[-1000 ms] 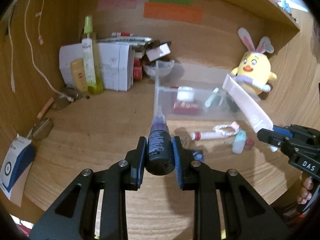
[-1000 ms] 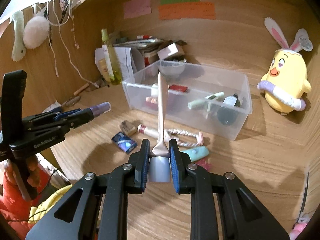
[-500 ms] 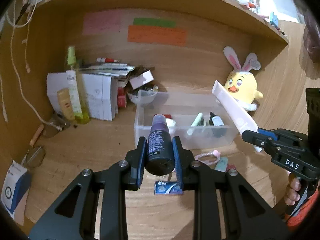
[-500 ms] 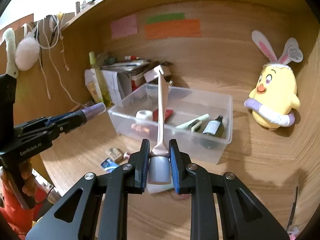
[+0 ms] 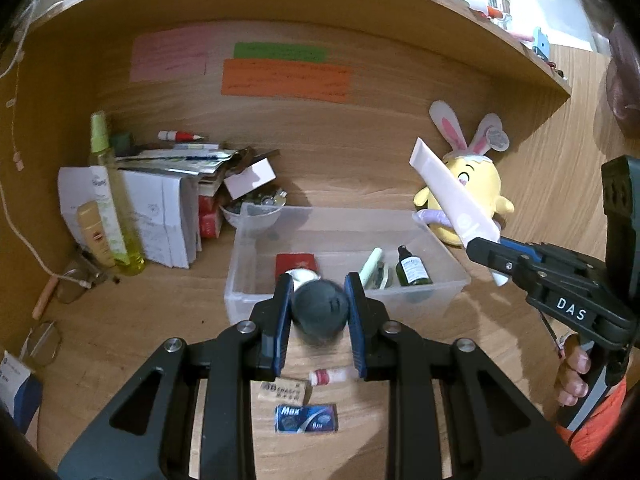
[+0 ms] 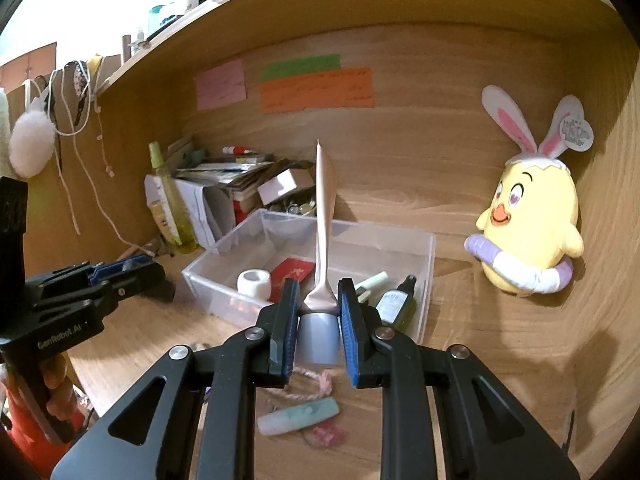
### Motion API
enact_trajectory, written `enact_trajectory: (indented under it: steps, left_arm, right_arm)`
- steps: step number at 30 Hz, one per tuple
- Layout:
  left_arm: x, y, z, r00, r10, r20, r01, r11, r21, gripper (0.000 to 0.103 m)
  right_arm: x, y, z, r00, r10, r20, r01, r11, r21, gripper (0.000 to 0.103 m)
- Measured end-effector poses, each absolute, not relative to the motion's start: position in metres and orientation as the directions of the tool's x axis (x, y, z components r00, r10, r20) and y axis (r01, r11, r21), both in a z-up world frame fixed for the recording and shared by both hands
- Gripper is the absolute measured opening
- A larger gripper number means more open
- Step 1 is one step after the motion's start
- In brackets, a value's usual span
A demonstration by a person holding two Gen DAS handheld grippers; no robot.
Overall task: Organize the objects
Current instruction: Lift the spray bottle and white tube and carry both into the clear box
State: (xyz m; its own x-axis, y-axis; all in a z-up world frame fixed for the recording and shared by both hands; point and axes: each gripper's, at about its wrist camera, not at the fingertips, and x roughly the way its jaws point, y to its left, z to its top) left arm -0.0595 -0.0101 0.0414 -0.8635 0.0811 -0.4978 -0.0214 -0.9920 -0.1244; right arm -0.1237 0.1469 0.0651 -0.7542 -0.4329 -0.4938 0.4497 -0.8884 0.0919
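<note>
Clearly both grippers are loaded, each with one item meant, I judge, for the clear bin. At lower centre of the left wrist view, the left gripper (image 5: 319,312) is closed on a dark bottle (image 5: 319,311), seen base-on and a little blurred, so its neck points away toward the bin; held lengthwise like that it can go in nose first. At lower centre of the right wrist view, the right gripper (image 6: 319,312) is clamped on the grey cap of a pale tube (image 6: 322,236), whose flat crimped end rises to mid-frame; the hard cap gives the pads firmer purchase than the soft body would.

Beyond both sets of fingers sits the clear bin (image 5: 448,256), already holding a red card (image 6: 292,270), a white tape roll (image 6: 255,283), a green tube (image 5: 370,263) and a small green bottle (image 6: 394,305).

Still loose on the tabletop (image 6: 480,360) at the bottom of the frames are a blue packet (image 5: 307,418), an eraser (image 5: 285,390), a pink cord (image 6: 310,384) and a mint tube (image 6: 298,414).

Both grippers hang above the bin's near wall, angled downward, the right one entering from the right edge of the left view.
</note>
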Motion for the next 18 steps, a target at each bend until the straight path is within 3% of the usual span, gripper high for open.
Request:
enact_trajectory:
  steps: [18]
  left_arm:
    - [-0.105,-0.039,0.068,-0.886,0.057,-0.46,0.013,-0.989,-0.148,0.025]
  right_arm:
    - [-0.174,0.134,0.058,-0.74,-0.407,-0.535,0.444,-0.894,0.066,0.018]
